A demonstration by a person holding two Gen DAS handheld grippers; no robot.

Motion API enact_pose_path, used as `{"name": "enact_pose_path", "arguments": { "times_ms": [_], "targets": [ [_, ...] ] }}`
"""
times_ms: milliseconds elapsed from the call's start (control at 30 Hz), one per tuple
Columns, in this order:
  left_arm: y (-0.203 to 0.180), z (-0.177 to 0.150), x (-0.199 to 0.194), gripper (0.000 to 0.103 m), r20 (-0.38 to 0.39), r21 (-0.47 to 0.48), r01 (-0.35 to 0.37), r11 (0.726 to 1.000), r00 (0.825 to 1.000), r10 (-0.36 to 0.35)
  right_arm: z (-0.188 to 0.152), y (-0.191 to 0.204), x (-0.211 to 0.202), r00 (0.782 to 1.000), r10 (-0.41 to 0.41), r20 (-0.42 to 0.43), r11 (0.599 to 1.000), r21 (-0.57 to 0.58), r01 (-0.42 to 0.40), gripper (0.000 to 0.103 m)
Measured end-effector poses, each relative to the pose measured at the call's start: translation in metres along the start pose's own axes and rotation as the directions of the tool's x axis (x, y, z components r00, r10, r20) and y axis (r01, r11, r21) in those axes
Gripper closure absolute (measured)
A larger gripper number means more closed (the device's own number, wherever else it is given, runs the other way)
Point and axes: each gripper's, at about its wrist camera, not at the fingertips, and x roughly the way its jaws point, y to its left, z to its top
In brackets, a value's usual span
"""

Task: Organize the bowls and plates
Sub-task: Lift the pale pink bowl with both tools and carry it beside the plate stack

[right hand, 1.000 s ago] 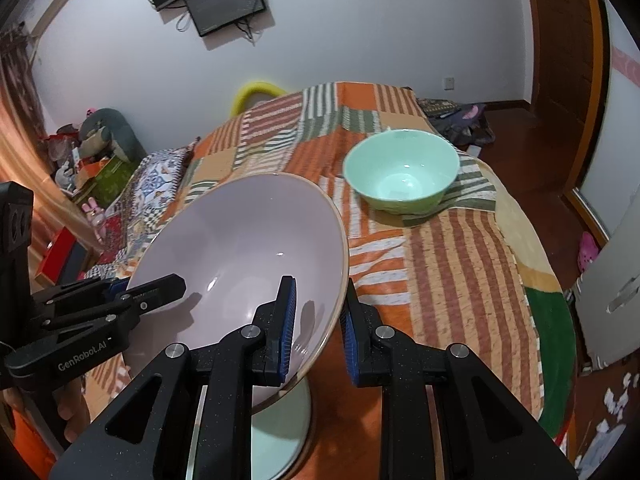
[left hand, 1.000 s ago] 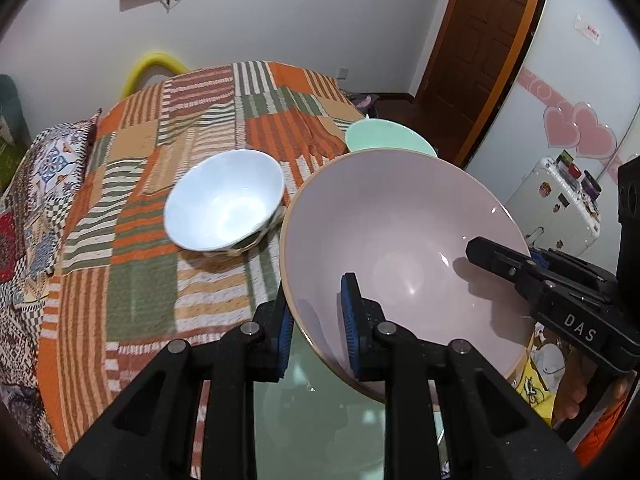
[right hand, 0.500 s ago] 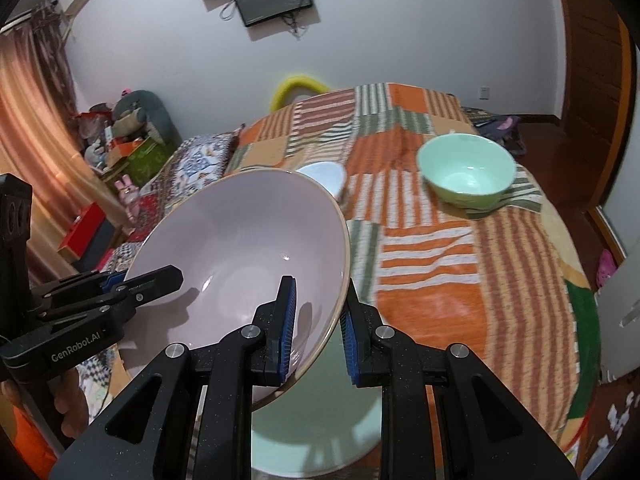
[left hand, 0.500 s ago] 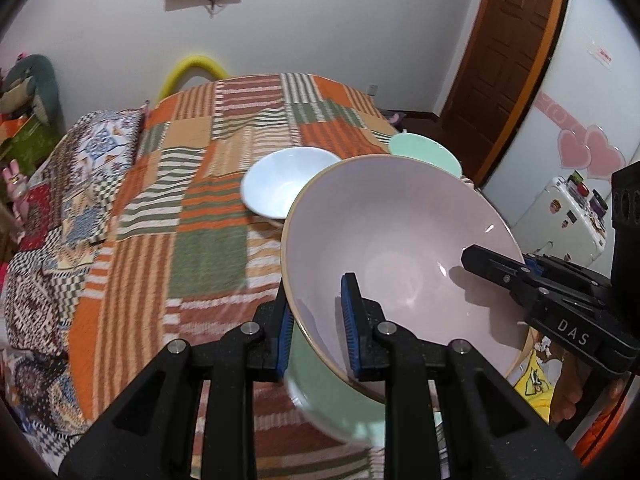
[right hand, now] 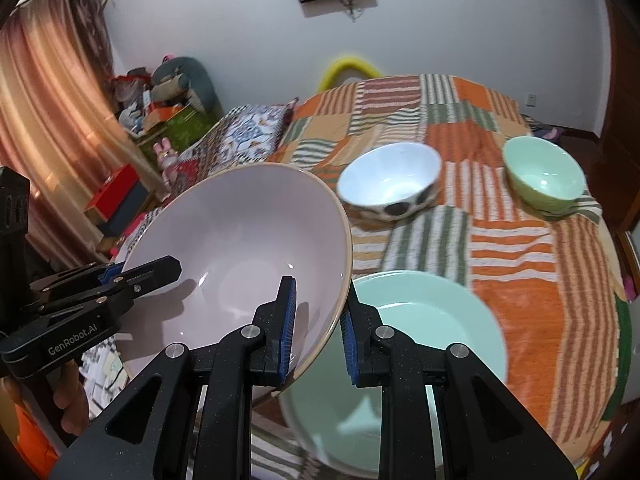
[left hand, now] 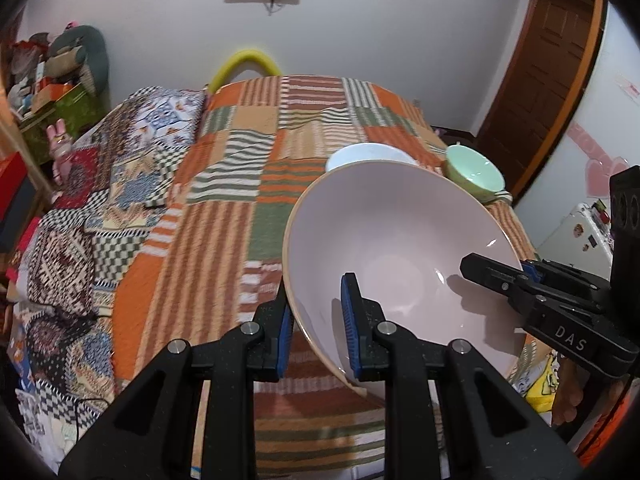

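Observation:
A large pink bowl (left hand: pixel 400 240) (right hand: pixel 240 240) hangs above the bed, held by both grippers. My left gripper (left hand: pixel 316 332) is shut on its left rim; my right gripper (right hand: pixel 318 330) is shut on its right rim. Each gripper shows in the other's view, clamped on the opposite rim: the right gripper (left hand: pixel 520 276) and the left gripper (right hand: pixel 120 276). A pale green plate (right hand: pixel 420 340) lies on the bedspread below and to the right of the bowl. A white bowl (right hand: pixel 390 182) with dark spots and a green bowl (right hand: pixel 544 178) sit farther back.
The striped patchwork bedspread (left hand: pixel 240 184) covers the whole bed, with a patterned pillow (left hand: pixel 160 120) at its left. Clutter and a red box (right hand: pixel 116 192) stand along the curtain side. A wooden door (left hand: pixel 544 72) is at the right. A hand (right hand: pixel 68 400) holds the left gripper.
Both grippers have carried the pink bowl leftward across the bed. The white and green bowls have slid to the right in both views, and the green plate has come out from under the bowl.

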Motion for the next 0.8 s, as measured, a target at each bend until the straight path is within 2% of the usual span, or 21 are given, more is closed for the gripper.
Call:
{"name": "enact_pose_path", "arguments": {
  "times_ms": [467, 800],
  "targets": [
    [0.062, -0.035, 0.015, 0.081, -0.067, -0.097, -0.055, 0.994, 0.997, 0.048, -0.014, 0.045, 0.049, 0.991, 0.036, -0.127, 0.997, -0.062, -0.045, 0.084],
    [0.088, -0.054, 0.042, 0.081, -0.135, -0.161, -0.056, 0.985, 0.990, 0.034, -0.023, 0.056, 0.080, 0.976, 0.035, -0.214, 0.996, -0.071, -0.051, 0.084]
  ]
}}
